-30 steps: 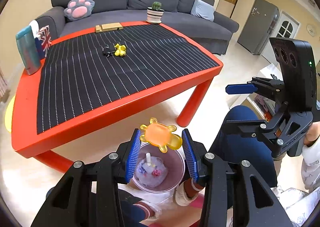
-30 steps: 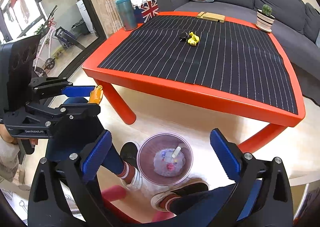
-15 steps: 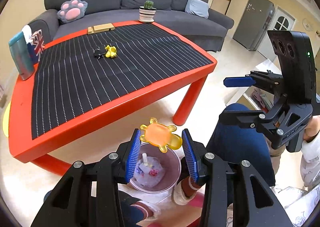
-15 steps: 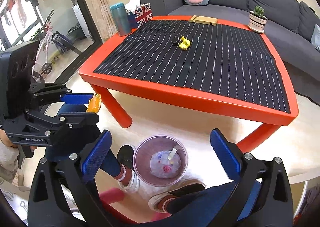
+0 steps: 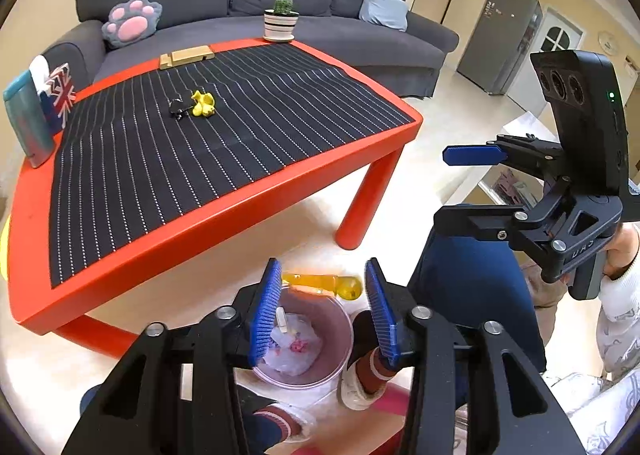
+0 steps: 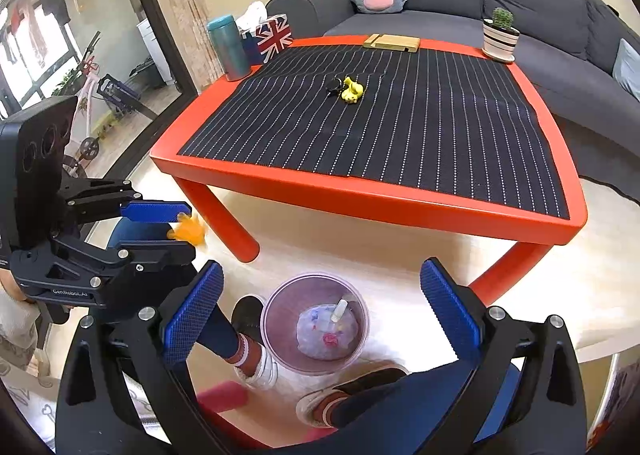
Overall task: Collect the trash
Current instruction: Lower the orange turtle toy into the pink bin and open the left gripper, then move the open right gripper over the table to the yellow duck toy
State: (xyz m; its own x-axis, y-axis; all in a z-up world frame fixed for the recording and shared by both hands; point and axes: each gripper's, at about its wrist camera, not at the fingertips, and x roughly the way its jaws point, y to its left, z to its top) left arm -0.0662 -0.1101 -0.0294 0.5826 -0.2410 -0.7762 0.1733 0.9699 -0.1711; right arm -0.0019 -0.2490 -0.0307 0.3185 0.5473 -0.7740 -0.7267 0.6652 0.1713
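Two grippers: both hang above the floor at the near edge of the red table (image 6: 376, 195).
Left gripper (image 5: 322, 309): lower centre of its own view; jaws have just been opening and now stand partly apart.
Orange trash piece (image 5: 320, 283): between the blue pads (image 5: 264, 315) of the left gripper, blurred; it appears clear of both pads, directly above the bin. In the right wrist view it shows as an orange blur (image 6: 188, 233) at the left gripper's fingertips, mid left.
Right gripper (image 6: 320, 311): lower centre of its own view; jaws wide apart, nothing between them.
Trash bin (image 6: 280, 351): translucent pink, on the floor between the person's feet, with crumpled wrappers inside.
Yellow item (image 5: 203, 103): on the striped black mat (image 5: 224, 143), upper left, touching a small black object (image 5: 177, 107).
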